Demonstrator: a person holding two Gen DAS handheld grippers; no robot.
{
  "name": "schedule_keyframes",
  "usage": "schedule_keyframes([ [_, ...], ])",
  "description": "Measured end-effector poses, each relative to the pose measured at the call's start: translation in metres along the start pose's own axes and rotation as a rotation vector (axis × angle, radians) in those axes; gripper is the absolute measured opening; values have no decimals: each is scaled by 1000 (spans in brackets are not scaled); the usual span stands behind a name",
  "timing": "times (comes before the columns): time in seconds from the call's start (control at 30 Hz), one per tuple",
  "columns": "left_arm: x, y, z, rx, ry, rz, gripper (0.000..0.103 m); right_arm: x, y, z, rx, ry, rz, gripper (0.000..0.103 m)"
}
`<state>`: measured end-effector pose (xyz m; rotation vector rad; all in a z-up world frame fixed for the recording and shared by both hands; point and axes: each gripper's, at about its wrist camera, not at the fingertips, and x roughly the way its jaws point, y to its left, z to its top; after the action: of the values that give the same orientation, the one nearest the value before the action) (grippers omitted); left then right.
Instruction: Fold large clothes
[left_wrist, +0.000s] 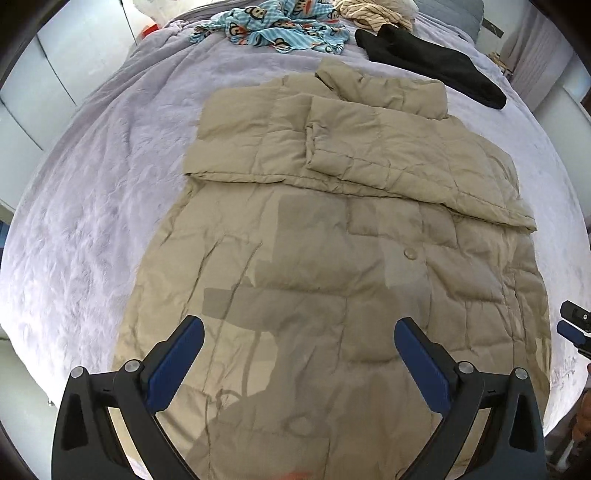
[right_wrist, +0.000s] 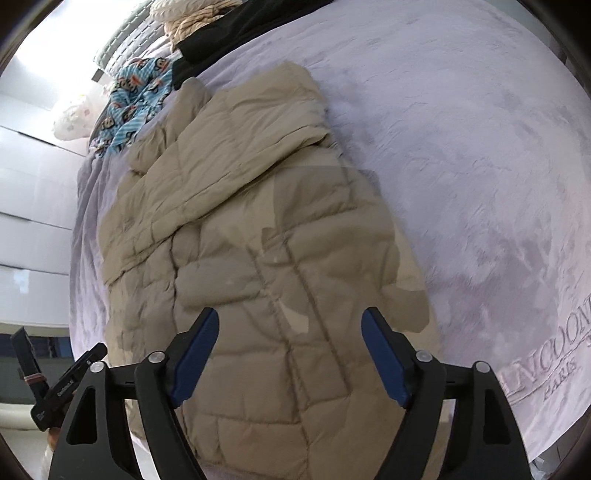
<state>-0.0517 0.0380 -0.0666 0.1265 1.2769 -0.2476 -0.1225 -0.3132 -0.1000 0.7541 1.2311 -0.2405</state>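
Both the left gripper (left_wrist: 299, 332) and right gripper (right_wrist: 290, 325) hang wide apart and empty above a tan quilted puffer jacket (left_wrist: 332, 229), spread with sleeves folded inward on a lavender blanket (left_wrist: 92, 192).

you are looking down on a wide bed (left_wrist: 92, 192) covered by a pale lilac plush blanket (right_wrist: 461, 155), rumpled and bright under even daylight. stitched lettering (right_wrist: 546, 354) runs along the blanket's near right edge. at the far end lie a blue cartoon-print cloth (left_wrist: 273, 29), a striped beige cloth (left_wrist: 373, 14) and a black garment (left_wrist: 432, 62). to the left stand glossy white cabinet fronts (right_wrist: 33, 206). a quilted grey headboard (left_wrist: 458, 14) sits at the far right.
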Motion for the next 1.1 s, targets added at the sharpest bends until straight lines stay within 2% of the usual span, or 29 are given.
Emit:
schedule_keyframes([
  [0.17,-6,13,-12,-10,10,5,103,-1,4,-20,31,-5,15,89],
  [0.2,-6,16,-15,-10,10,5,103,-1,4,-23,36,-6,15,99],
  [0.23,-7,19,-17,-9,9,2,103,0,5,-28,40,-7,16,103],
  [0.4,-8,36,-32,-1,14,-3,103,-2,12,-57,78,-63,8,103],
  [0.5,-9,51,-43,-13,27,-9,103,0,17,-74,86,-56,-7,103],
  [0.7,-3,74,-59,-14,33,62,103,0,20,-99,119,-43,5,103],
  [0.83,1,91,-73,-25,70,20,103,2,9,-115,187,-23,14,103],
  [0.93,-2,106,-87,-64,78,-50,103,4,-1,-124,250,3,28,103],
  [1.03,-7,123,-101,-102,76,-118,103,8,-17,-134,329,54,102,103],
  [1.1,-11,135,-110,-125,80,-188,103,6,-25,-140,381,46,155,103],
])
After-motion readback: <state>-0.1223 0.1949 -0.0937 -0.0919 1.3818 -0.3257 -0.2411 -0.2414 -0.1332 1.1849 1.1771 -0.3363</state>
